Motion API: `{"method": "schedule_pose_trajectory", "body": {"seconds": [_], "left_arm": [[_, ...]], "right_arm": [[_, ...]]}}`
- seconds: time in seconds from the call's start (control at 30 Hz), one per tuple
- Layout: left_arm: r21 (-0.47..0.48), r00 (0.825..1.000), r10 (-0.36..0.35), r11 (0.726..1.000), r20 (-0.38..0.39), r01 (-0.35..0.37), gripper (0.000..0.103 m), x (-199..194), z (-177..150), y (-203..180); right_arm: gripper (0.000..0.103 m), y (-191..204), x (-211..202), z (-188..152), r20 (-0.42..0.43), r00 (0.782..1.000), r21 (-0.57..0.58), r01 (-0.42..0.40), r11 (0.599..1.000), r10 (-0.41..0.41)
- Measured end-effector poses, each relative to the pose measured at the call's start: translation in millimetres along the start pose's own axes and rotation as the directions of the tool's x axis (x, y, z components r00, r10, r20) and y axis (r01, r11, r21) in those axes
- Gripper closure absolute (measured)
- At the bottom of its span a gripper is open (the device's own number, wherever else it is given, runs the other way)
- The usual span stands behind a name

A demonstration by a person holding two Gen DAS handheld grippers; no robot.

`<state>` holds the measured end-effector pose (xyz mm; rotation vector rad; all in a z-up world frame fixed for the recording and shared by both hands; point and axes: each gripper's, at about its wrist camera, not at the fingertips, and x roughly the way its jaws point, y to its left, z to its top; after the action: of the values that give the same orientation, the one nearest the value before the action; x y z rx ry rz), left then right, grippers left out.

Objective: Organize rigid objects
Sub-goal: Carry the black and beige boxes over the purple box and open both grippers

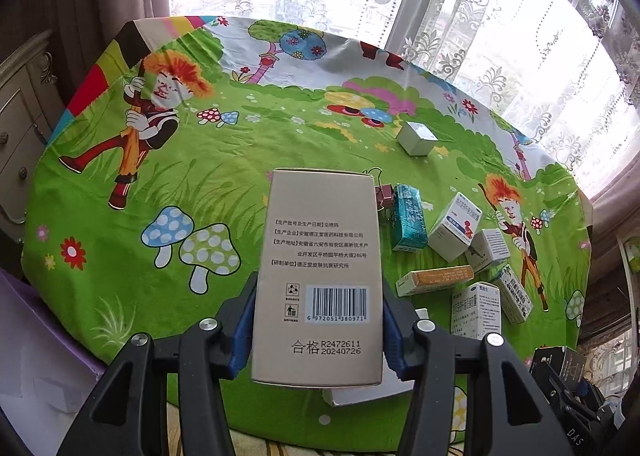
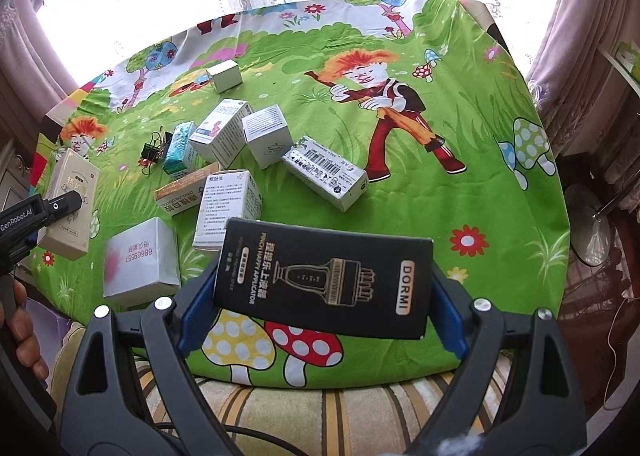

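Note:
My left gripper (image 1: pixel 318 320) is shut on a tall beige box (image 1: pixel 318 276) with a barcode, held above the table; the same box shows in the right wrist view (image 2: pixel 72 203) at far left. My right gripper (image 2: pixel 320 308) is shut on a black DORMI box (image 2: pixel 324 280), held over the table's near edge. Several small medicine boxes lie in a loose cluster: a teal box (image 1: pixel 408 221), an orange-striped box (image 1: pixel 436 280), white boxes (image 2: pixel 224 135), and a long barcode box (image 2: pixel 324 171). A white box with pink print (image 2: pixel 140 260) lies near the front edge.
The table wears a green cartoon cloth (image 1: pixel 180 183). A lone white box (image 1: pixel 416 137) sits toward the far side. Black binder clips (image 2: pixel 154 149) lie beside the teal box. A window with lace curtains is behind. A dresser (image 1: pixel 20 115) stands at left.

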<state>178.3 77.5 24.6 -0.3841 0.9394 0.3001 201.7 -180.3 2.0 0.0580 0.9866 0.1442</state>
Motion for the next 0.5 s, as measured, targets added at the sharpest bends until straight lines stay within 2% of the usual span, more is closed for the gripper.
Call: {"method": "schedule_pose_trajectory", "body": {"seconds": [0.27,0.5], "left_arm": [[-0.026,1.0,0.001,1.0,0.02,0.0,0.05,-36,-24,39],[-0.075,0.999,0.039,0.997,0.038,-0.036,0.05,-64,-44,85]], "right_arm": [[0.012,34,-30,-7,0.028,0.997,-0.076,-0.075,0.994,0.077],[0.012,73,-52,-18,0.032,0.989,-0.161,-0.136,0.978,0.143]]}}
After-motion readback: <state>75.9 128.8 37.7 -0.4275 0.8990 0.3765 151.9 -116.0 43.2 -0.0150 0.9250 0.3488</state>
